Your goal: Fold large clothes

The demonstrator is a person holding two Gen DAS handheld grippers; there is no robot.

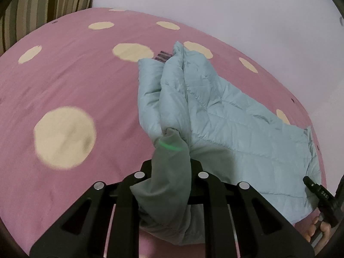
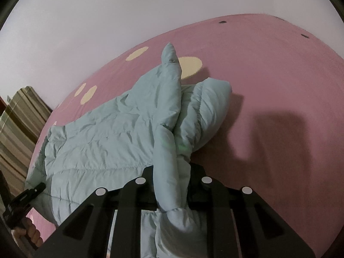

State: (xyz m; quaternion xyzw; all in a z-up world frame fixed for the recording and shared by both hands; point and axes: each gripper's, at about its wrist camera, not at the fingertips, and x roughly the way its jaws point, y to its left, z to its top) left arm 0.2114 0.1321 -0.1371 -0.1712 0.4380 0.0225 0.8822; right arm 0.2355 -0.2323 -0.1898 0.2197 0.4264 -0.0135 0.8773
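A pale blue quilted puffer jacket [image 1: 225,116] lies spread on a pink bed cover with cream dots [image 1: 64,86]. My left gripper [image 1: 171,150] is shut on a bunched fold of the jacket's edge, and the cloth hides its fingertips. In the right wrist view the jacket [image 2: 107,133] lies to the left, with a sleeve [image 2: 204,107] puffed up ahead. My right gripper [image 2: 172,161] is shut on a rolled fold of the jacket that runs back between the jaws. Each gripper shows at the edge of the other's view: the right one [image 1: 322,195], the left one [image 2: 23,200].
A white wall [image 1: 236,10] runs behind the bed. A striped green and brown cushion or curtain [image 1: 43,2] stands at the bed's far corner, also in the right wrist view [image 2: 19,124]. Bare pink cover [image 2: 279,86] lies right of the jacket.
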